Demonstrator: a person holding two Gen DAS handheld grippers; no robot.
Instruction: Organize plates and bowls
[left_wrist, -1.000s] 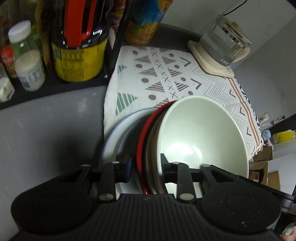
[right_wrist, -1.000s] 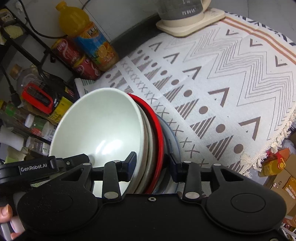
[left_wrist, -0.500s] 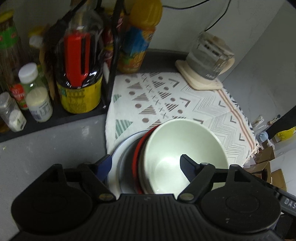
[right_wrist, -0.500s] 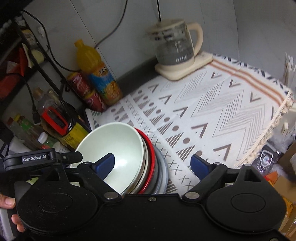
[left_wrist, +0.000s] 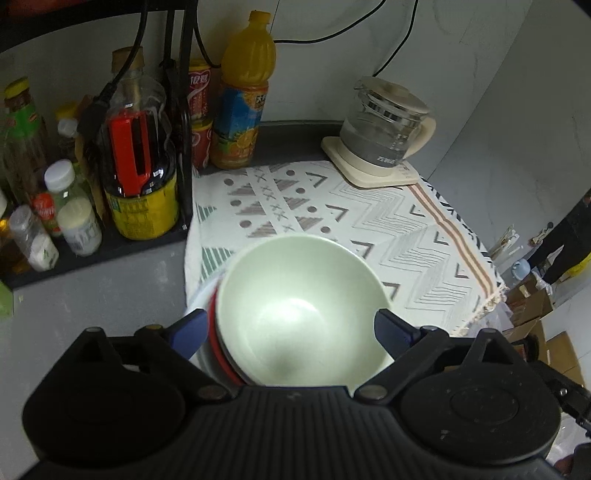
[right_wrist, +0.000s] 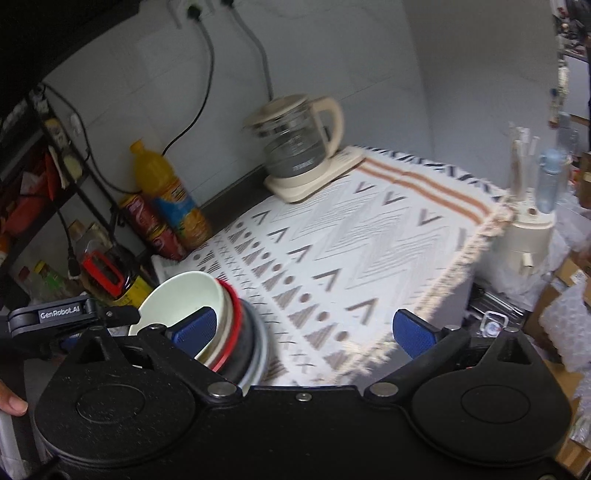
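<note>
L wrist view: your left gripper (left_wrist: 291, 330) is spread wide, blue pads (left_wrist: 190, 329) either side of the stack, pinching nothing. Pale green bowl (left_wrist: 301, 314) sits on top, nested in a red-rimmed dish (left_wrist: 214, 341) w/ a grey-white plate (left_wrist: 205, 291) under it. Stack lies at the near-left corner of the patterned cloth (left_wrist: 369, 221), partly over the cloth's left edge onto the grey worktop (left_wrist: 92, 295). Glass kettle (left_wrist: 384, 129) on its cream base at the far-right corner of the cloth. Orange juice bottle (left_wrist: 245, 99) and red cans (left_wrist: 199, 118) at the worktop's back edge; black rack (left_wrist: 110, 240) w/ bottles along the left.

R wrist view: your right gripper (right_wrist: 303, 330) is also fully spread, holding nothing; its left pad (right_wrist: 194, 328) is in front of the bowl (right_wrist: 181, 299) rim, contact can't tell, right pad apart over the cloth (right_wrist: 351, 240). Stack at the cloth's near-left corner. Kettle (right_wrist: 295, 144) at far edge. View is motion-blurred. Left gripper body (right_wrist: 59, 317) shows at the left edge; a fingertip (right_wrist: 11, 402) at the frame's lower left.
</note>
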